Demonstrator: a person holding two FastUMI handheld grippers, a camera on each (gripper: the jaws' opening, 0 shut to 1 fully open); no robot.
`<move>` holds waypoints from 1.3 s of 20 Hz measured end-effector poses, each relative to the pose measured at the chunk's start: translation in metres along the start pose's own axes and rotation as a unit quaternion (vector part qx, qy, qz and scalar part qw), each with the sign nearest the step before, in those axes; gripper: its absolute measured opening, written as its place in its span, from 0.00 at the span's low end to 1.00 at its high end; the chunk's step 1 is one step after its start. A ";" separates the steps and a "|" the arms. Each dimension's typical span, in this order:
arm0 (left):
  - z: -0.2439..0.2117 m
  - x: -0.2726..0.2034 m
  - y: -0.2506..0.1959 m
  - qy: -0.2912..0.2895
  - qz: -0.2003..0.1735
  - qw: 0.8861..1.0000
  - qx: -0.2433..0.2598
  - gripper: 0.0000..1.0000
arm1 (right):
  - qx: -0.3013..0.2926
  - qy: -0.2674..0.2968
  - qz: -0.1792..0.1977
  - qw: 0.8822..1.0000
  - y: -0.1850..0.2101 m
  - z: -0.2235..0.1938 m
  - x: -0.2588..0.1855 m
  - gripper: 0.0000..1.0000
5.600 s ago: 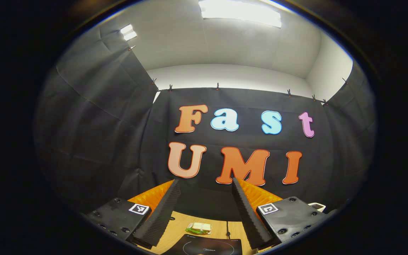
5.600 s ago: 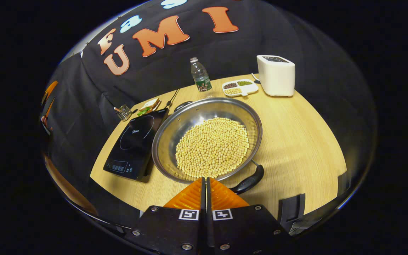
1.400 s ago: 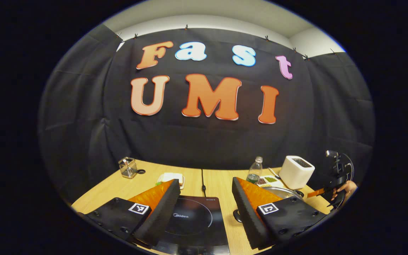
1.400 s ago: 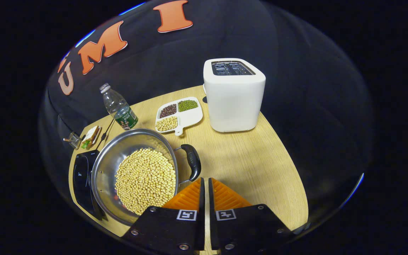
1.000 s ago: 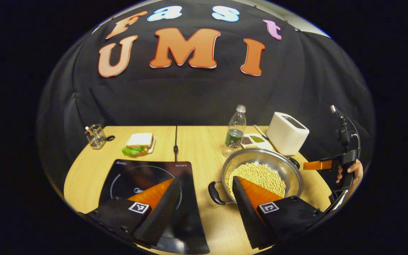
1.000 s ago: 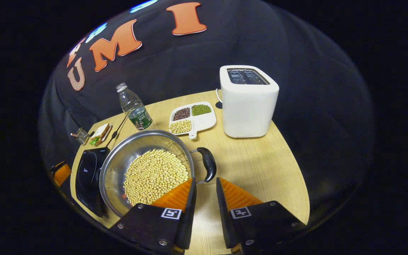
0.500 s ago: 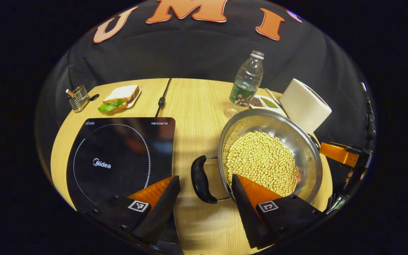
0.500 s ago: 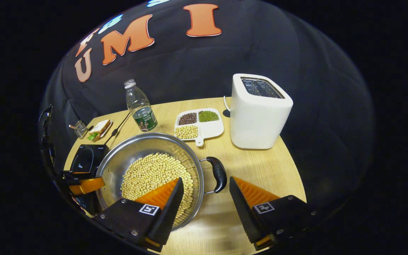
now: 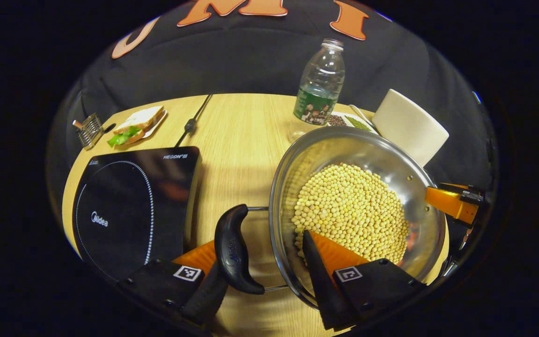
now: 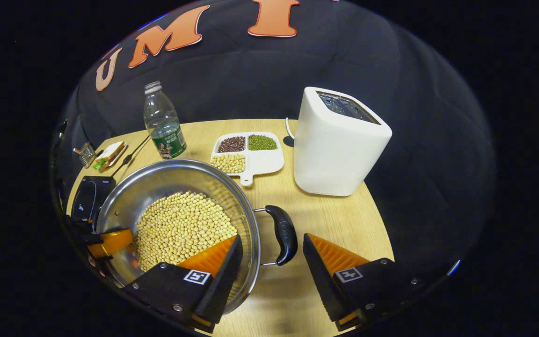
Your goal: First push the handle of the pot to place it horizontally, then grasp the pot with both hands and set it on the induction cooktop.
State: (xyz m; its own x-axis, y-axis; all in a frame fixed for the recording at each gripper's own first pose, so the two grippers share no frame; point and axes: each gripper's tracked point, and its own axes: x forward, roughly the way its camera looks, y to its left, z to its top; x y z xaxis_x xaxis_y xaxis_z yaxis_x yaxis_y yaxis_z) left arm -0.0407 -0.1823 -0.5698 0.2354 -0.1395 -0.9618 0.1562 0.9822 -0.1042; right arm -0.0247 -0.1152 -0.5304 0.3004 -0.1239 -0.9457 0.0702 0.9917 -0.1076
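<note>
A steel pot point(image 9: 344, 145) holding yellow soybeans point(image 9: 349, 210) stands on the wooden table, right of the black induction cooktop point(image 9: 129, 201). My left gripper point(image 9: 260, 238) is open around the pot's black left handle point(image 9: 234, 250); one finger lies under the handle, the other reaches over the rim above the beans. In the right gripper view, the pot point(image 10: 157, 187) sits at lower left and my right gripper point(image 10: 272, 238) is open, straddling the black right handle point(image 10: 283, 234). Neither gripper presses on a handle. The right gripper point(image 9: 452, 206) also shows beyond the pot's far rim.
A white toaster point(image 10: 339, 145), a divided dish of beans point(image 10: 251, 157) and a water bottle point(image 10: 164, 121) stand behind the pot. A sandwich point(image 9: 134, 124), a wire holder point(image 9: 87, 131) and the cooktop's cable point(image 9: 192, 121) lie at the back left.
The pot's handles have turned from front-and-back to left-and-right. My right gripper opened, and both grippers dropped down and closed in around the handles.
</note>
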 end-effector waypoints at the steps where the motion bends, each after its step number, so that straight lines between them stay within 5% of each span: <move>1: 0.002 0.003 -0.005 -0.005 -0.012 1.000 0.001 0.88 | -0.004 0.005 -0.011 1.000 0.004 -0.002 -0.001 0.82; 12: 0.029 0.018 0.011 -0.056 0.052 0.997 0.023 0.82 | -0.012 0.013 0.003 1.000 0.003 -0.013 0.020 0.82; 26: 0.034 0.025 0.011 -0.069 0.058 0.996 -0.004 0.81 | -0.032 0.000 -0.002 1.000 -0.001 -0.009 0.020 0.78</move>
State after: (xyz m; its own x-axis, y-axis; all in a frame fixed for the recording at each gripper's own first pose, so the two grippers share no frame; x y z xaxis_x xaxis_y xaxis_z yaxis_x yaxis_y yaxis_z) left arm -0.0006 -0.1789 -0.5864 0.3804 -0.0411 -0.9239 0.1137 0.9935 0.0026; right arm -0.0276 -0.1182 -0.5520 0.2996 -0.1274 -0.9455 0.0113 0.9914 -0.1301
